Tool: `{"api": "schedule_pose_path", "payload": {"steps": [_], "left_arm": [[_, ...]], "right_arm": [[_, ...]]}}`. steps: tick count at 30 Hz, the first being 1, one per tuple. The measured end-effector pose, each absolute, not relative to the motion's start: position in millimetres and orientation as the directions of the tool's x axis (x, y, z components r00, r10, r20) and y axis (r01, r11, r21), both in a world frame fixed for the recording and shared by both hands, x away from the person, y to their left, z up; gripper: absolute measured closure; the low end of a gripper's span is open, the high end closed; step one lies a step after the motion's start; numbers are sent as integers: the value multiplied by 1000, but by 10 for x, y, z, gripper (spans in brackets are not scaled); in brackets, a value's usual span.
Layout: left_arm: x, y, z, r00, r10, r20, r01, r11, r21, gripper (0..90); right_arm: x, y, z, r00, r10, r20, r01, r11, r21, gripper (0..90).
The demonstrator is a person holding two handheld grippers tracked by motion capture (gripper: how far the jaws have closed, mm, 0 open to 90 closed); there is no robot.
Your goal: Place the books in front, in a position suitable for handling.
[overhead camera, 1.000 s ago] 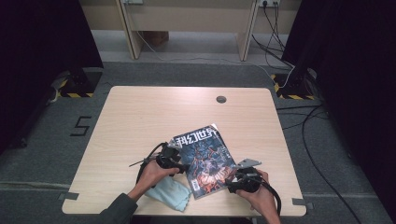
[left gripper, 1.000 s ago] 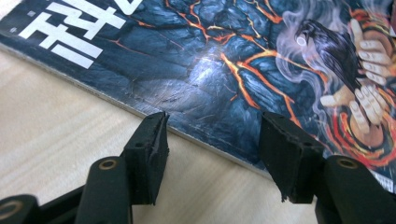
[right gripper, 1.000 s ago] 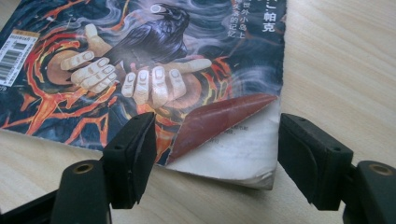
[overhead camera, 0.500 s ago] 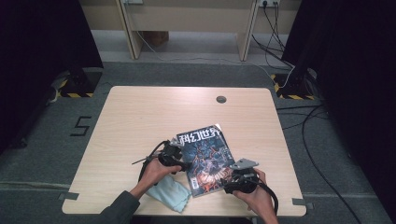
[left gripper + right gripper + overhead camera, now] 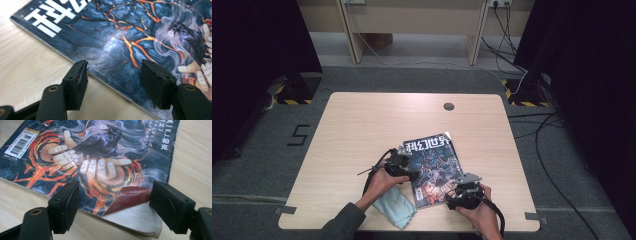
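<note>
A magazine [image 5: 434, 165] with a dark lava-and-raven cover lies flat near the table's front. My left gripper [image 5: 411, 174] stands open at its spine side. In the left gripper view the gripper [image 5: 113, 67] straddles the magazine's [image 5: 130, 32] edge, pads clear of it. My right gripper [image 5: 452, 192] is at the near right corner. In the right gripper view the jaws of the gripper [image 5: 116, 187] have just been opening. The cover's curled corner [image 5: 132, 196], red underneath, lies between them untouched, and the magazine [image 5: 100, 150] stretches beyond.
A light blue cloth [image 5: 396, 207] lies by the left wrist at the table's [image 5: 362, 125] front edge. A round cable hole [image 5: 448, 106] sits at the back of the table. Bare wood stretches to the left and behind the magazine.
The right gripper has edged slightly left toward the magazine's near corner. The left hand and the magazine stay about where they were.
</note>
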State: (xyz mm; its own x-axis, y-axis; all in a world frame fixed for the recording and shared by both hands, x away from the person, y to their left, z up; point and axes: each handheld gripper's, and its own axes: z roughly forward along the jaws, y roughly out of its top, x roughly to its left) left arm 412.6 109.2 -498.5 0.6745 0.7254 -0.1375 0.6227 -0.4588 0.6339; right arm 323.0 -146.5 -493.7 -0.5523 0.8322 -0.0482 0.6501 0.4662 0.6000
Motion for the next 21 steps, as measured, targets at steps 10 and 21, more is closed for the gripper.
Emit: {"api": "schedule_pose_path", "payload": {"steps": [10,21], "left_arm": [[4016,1089,-4968,697,703,-138,617,-492,614,383],[4130,1167,-4984,662,742,-108,618,-458,639,392]], "right_arm": [[3384,-1342,-4982,-478,877,-45,659,393,641,226],[3344,-1288,-4979,-538,843,4,645,408,646,252]]}}
